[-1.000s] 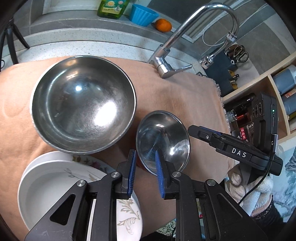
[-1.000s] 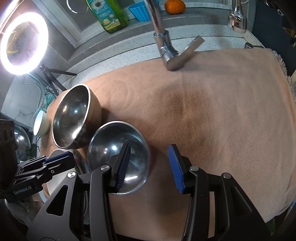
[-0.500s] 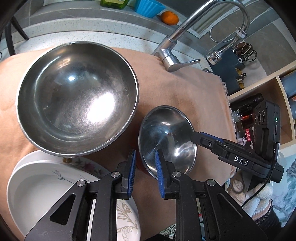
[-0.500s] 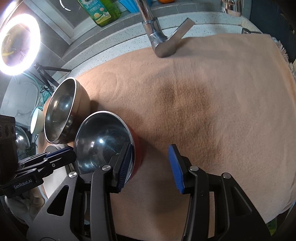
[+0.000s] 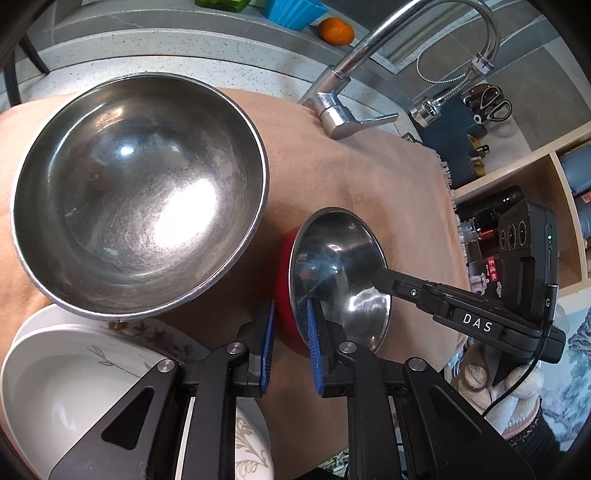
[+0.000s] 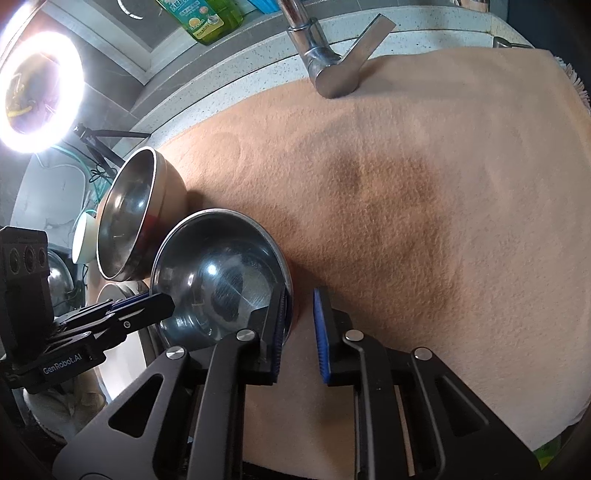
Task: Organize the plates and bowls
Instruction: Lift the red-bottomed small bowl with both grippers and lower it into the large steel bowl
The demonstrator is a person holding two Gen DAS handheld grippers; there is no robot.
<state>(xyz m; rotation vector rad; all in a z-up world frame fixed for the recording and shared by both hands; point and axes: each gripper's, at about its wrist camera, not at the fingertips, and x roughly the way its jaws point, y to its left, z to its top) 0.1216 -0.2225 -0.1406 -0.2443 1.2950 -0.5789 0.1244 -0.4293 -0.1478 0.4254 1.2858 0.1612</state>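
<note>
A tan cloth point(image 6: 424, 206) covers the surface below a chrome tap point(image 5: 343, 114). An orange point(image 5: 336, 30) and a blue cup point(image 5: 295, 13) sit behind it. A ring light point(image 6: 37, 88) glows at left.

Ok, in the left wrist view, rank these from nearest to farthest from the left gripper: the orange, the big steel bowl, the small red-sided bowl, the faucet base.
1. small red-sided bowl, its rim between the left gripper pads.
2. big steel bowl, up and left.
3. faucet base, beyond the cloth's far edge, right of centre.
4. orange, on the back ledge.
</note>
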